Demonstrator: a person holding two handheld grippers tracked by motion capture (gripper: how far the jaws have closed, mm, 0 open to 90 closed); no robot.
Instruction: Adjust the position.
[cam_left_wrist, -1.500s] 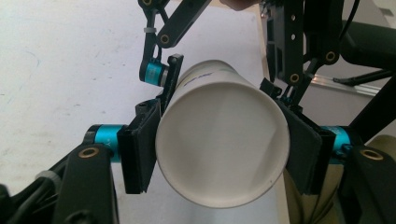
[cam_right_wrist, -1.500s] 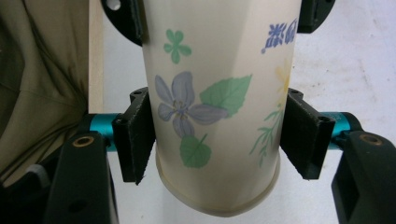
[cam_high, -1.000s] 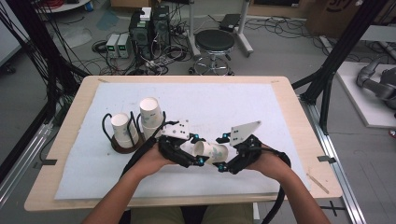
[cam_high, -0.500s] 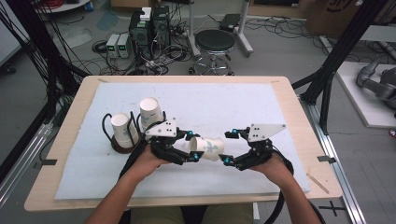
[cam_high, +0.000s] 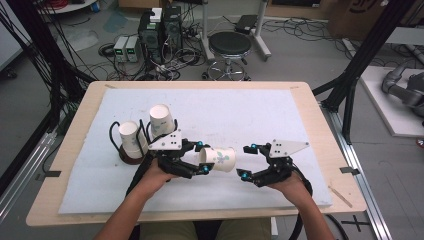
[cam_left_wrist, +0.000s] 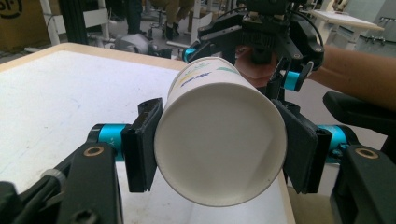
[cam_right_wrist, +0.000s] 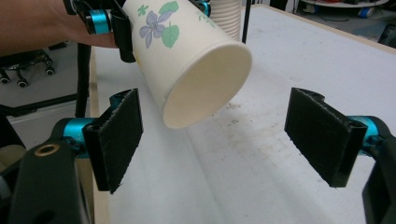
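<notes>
White padding is covering the table; above it the left gripper is clamping a flowered paper cup sideways, and the right gripper is gaping nearby. Squeezing harder risks crushing its thin wall.

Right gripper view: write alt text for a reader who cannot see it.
A flowered paper cup, held by the left gripper, points its open mouth between the right gripper's wide-open black pads. Below lies the white table.
</notes>
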